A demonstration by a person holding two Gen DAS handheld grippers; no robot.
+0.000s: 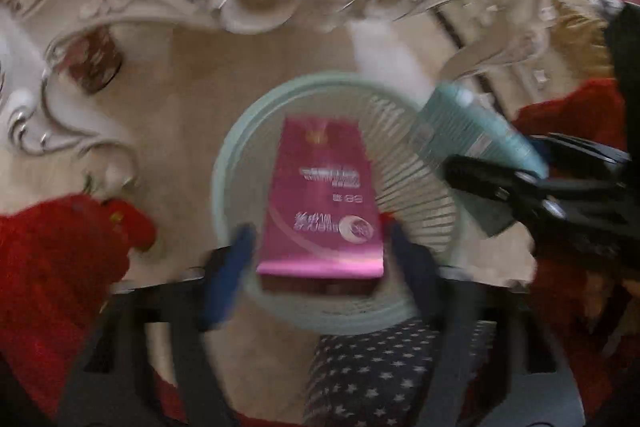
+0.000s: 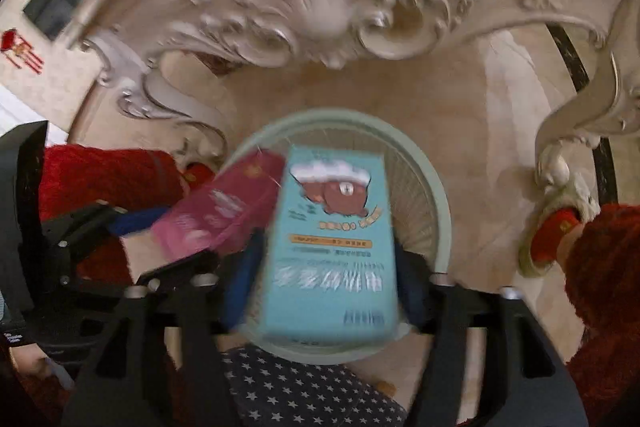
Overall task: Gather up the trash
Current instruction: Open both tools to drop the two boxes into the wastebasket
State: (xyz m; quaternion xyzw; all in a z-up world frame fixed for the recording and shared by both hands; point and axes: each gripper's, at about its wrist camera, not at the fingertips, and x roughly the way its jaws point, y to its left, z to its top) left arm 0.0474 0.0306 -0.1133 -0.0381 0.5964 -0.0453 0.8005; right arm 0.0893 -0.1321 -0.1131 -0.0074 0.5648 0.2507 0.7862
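Left wrist view: left hand-held gripper (image 1: 320, 247) clamps pink box (image 1: 324, 203) over pale green wastebasket (image 1: 224, 163) — right hand-held gripper (image 2: 326, 267) clamps teal box (image 2: 332, 247) alongside.

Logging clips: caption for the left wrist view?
Left gripper holds pink box over green bin; right gripper brings teal box.

Below my left gripper (image 1: 320, 247) the mouth of the pale green bin (image 1: 232, 163) is mostly covered by the pink box (image 1: 324, 195) I grip; my right gripper (image 2: 328, 275) crowds in just beside it with the blue box (image 2: 332, 247). The carved table apron (image 2: 320, 7) arches over the far side, and its curled leg (image 2: 560, 147) stands right of the bin. Bare floor (image 2: 460, 99) lies open between bin and apron. Star-patterned fabric (image 2: 296, 391) blocks the near side.
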